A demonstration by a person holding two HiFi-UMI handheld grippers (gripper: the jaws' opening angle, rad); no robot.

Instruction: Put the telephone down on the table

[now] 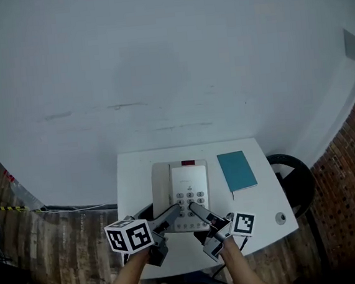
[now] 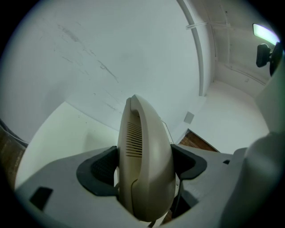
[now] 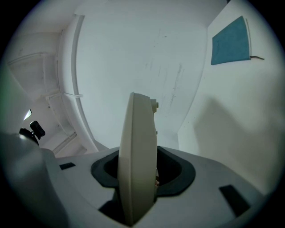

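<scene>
Wall (image 1: 157, 59): white and plain, with faint scuff lines; fills the far half of the head view.
Floor (image 1: 68, 242): brown boards at left, a brick-like pattern at right.
Table (image 1: 134, 173): small, white and square, set against the wall; also seen as a pale surface at lower left in the left gripper view (image 2: 58, 133).
Stool (image 1: 300, 179): black and round, just beside the table's right edge.
Telephone (image 1: 189, 184): beige desk set with a keypad, over the middle of the table, its near edge between the two grippers; cannot tell whether it rests on the top or hangs just above it.
Handset (image 1: 162, 189): lies along the telephone's left side; in the left gripper view (image 2: 144, 164) stands upright, slotted grille facing left.
Notebook (image 1: 236, 170): teal, flat on the table, right of the telephone and apart from it; shows far right in the right gripper view (image 3: 229, 41).
Left gripper (image 1: 172, 213): reaches in from the near left; jaws part-way closed and clamped on the handset, a dark pad (image 2: 100, 167) pressed to each side.
Right gripper (image 1: 195, 210): reaches in from the near right; jaws about half apart and gripping the telephone's body (image 3: 138, 164), seen edge-on as a thin beige slab between the pads.
Marker cubes: one on the left gripper (image 1: 129, 235), one on the right (image 1: 243, 223), both nearer than the telephone.
Round thing (image 1: 280, 218): small and grey, on the table's near right corner; too small to identify.
</scene>
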